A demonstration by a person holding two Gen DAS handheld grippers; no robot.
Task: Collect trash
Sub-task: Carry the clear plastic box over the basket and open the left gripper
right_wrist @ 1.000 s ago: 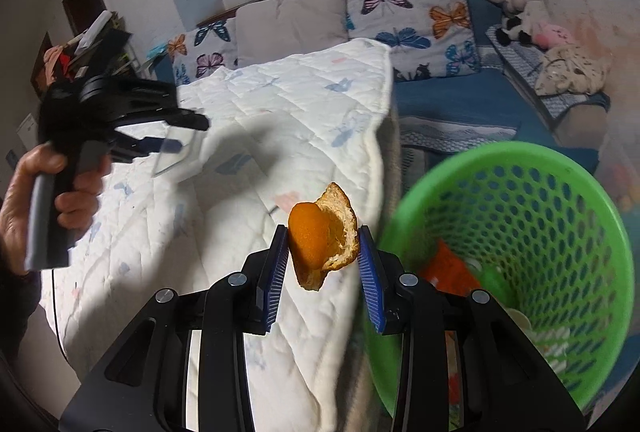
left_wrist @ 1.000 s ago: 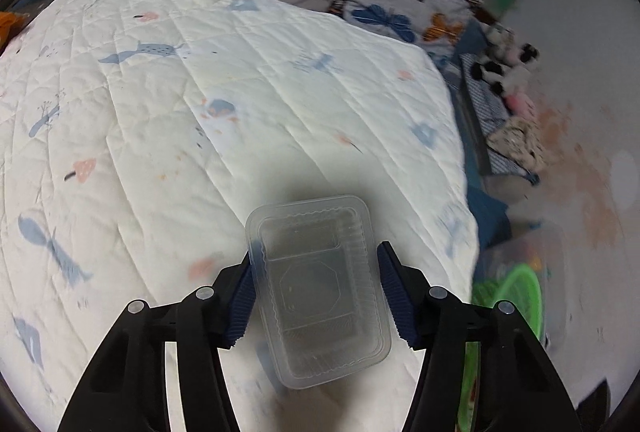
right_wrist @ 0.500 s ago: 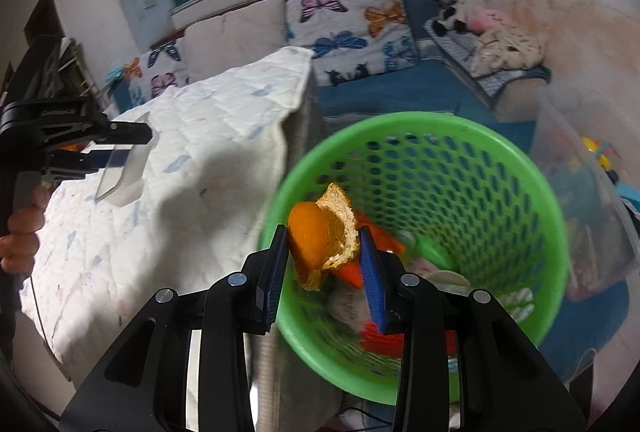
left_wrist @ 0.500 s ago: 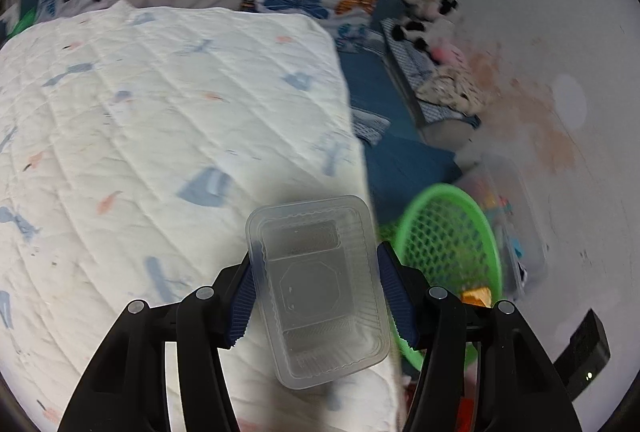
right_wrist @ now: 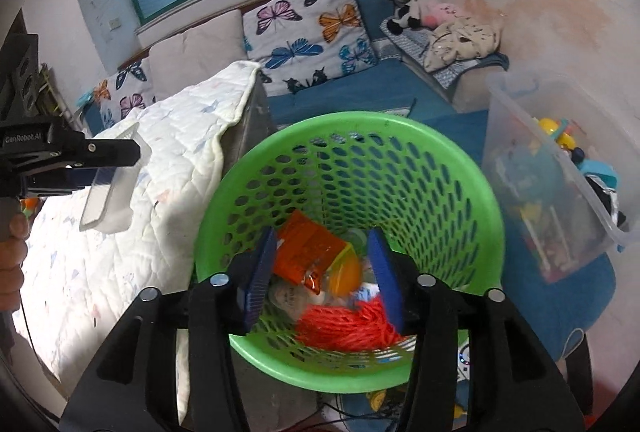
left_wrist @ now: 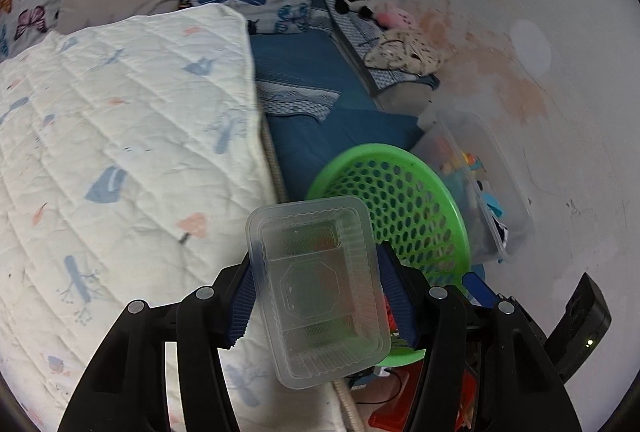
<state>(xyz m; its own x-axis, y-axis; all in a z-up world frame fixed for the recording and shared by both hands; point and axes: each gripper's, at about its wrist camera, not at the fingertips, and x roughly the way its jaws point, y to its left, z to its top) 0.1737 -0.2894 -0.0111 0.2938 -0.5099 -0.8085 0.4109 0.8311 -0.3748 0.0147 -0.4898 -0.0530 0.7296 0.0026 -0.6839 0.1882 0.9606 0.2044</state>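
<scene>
While the right gripper (right_wrist: 326,272) hangs over the round green perforated plastic basket (right_wrist: 460,172), its jaws have just been opening with nothing between them; the orange peel piece (right_wrist: 346,274) lies among wrappers inside. The left gripper (left_wrist: 316,292) clasps a clear rectangular plastic container (left_wrist: 320,288) above the white quilted bed cover's (left_wrist: 120,152) edge, beside the basket.

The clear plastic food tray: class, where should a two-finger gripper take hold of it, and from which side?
Grip the clear plastic food tray across its narrow width, one pad on each long side wall, coming in along its length from a short end. The long walls run straight and parallel; the left gripper holds it so.
</scene>
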